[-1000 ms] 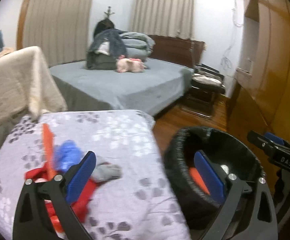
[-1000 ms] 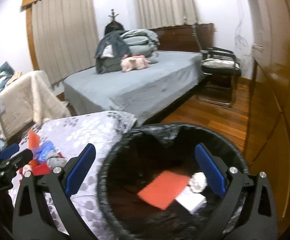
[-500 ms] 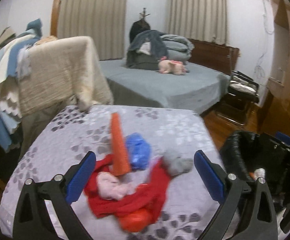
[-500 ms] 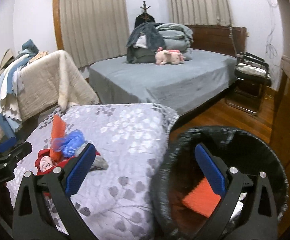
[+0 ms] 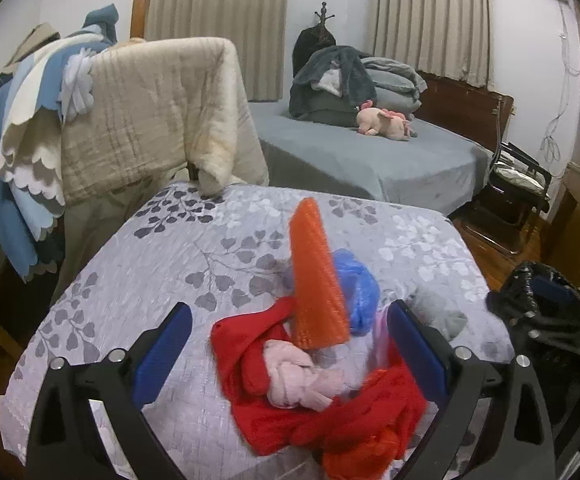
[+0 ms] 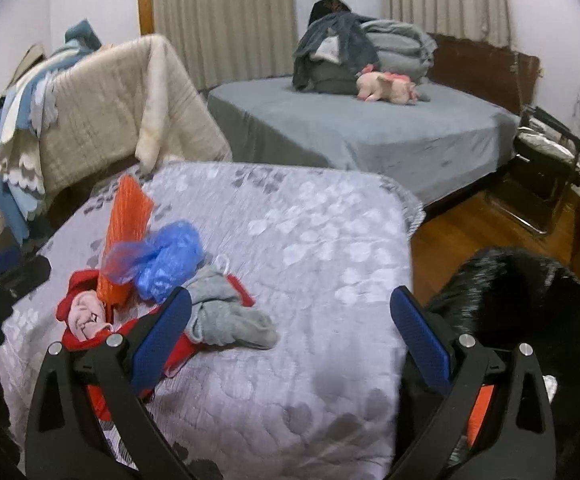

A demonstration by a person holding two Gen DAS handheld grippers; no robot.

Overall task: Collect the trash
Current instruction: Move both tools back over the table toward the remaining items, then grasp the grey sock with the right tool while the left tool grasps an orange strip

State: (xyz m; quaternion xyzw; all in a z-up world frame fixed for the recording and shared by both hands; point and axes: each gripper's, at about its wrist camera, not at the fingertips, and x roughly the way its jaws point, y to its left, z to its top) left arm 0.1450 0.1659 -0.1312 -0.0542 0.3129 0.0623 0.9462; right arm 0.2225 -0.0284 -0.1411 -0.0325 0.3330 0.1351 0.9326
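Lining the bin (image 6: 530, 292), black bag, orange scrap (image 6: 480, 412) inside

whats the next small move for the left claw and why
Probably ease the left claw forward and down onto the orange mesh piece, then close. Its jaws are open and empty, the piece stands on top of the pile on the floral table cover, and the black-lined bin waits to the right.

I am seeing my left gripper (image 5: 288, 354) and right gripper (image 6: 290, 340) showing black frames, blue ribbed pads and silver screws.
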